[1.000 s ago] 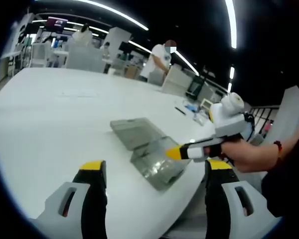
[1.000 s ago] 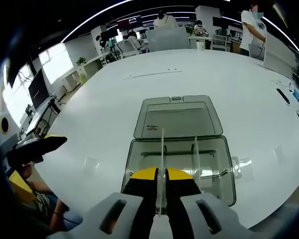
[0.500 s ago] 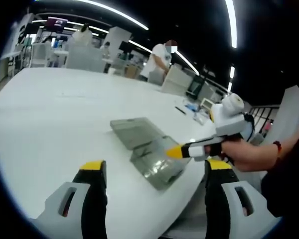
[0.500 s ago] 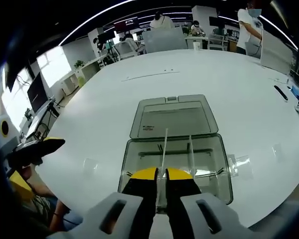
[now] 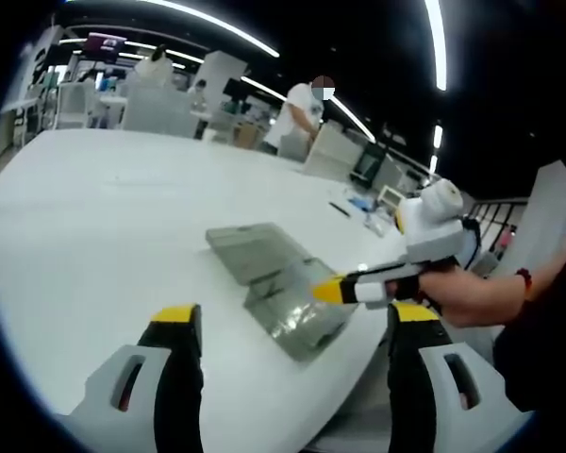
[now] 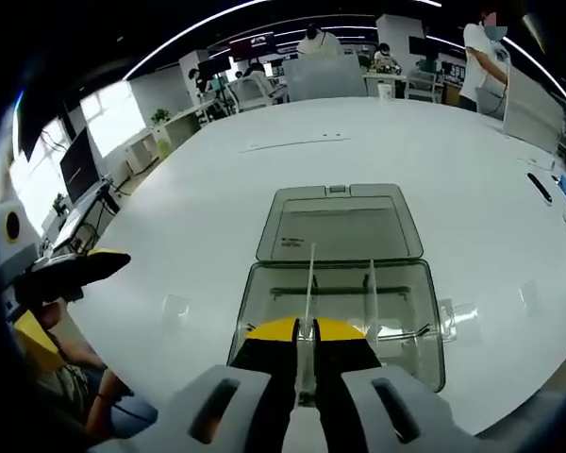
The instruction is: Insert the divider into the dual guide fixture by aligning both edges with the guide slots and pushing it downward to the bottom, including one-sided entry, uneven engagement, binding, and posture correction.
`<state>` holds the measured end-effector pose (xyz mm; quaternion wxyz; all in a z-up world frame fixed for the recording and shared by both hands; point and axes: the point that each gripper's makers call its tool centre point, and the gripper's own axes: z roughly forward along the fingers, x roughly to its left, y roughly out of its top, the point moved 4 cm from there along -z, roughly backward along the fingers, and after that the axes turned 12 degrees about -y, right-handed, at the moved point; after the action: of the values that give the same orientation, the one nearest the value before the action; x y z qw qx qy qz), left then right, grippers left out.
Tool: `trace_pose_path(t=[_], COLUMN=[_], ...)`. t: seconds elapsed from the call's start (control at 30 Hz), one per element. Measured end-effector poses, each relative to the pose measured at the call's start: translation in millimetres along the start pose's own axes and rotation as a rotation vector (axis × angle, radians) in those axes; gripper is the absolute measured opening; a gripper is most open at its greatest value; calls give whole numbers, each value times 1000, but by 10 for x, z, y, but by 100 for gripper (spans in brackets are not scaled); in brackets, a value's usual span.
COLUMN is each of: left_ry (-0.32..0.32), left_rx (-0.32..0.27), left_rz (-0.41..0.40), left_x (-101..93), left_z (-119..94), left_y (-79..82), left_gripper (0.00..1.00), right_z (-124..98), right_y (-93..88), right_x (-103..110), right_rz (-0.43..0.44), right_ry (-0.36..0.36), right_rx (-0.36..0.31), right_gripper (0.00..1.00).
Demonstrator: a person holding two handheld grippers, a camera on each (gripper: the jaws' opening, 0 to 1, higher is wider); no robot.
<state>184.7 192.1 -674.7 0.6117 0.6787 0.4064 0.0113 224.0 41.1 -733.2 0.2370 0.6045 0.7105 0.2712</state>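
The thin clear plastic divider (image 6: pixel 308 283) stands upright over the clear rectangular box fixture (image 6: pixel 424 321) with its lid laid open, pinched in your right gripper (image 6: pixel 303 332). If you push with it tilted, one edge may enter alone and bind. Your left gripper (image 5: pixel 288 326) hangs wide open and empty, well apart.

Right claw (image 6: pixel 303 330) pinched closed and level, left claw (image 5: pixel 288 326) spread wide, idle

grey hand-held gripper (image 6: pixel 305 342), yellow tips, red wristband (image 5: pixel 526 276)
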Motion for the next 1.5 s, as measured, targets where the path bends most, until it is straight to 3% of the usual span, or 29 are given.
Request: trace_pose_path(t=[0.27, 0.63, 0.93, 1.1, 1.27, 1.5], left_ry=[1, 10, 11, 15, 35, 63], left_rx=[1, 6, 20, 23, 28, 27], left_rz=[2, 5, 18, 36, 53, 70], left_x=[-13, -53, -156, -241, -336, -580], left_z=[1, -12, 5, 11, 56, 258], left_y=[-6, -33, -93, -100, -101, -86], left_gripper=[79, 79, 79, 79, 79, 79], right_z=[81, 205, 200, 195, 142, -18], right_y=[-53, -136, -135, -138, -123, -112], right_x=[27, 73, 61, 36, 43, 0], right_rz=[-14, -139, -164, -189, -214, -230], right_ry=[4, -12, -4, 45, 96, 193], right_rx=[23, 61, 62, 68, 30, -14], right_gripper=[0, 0, 1, 3, 8, 14])
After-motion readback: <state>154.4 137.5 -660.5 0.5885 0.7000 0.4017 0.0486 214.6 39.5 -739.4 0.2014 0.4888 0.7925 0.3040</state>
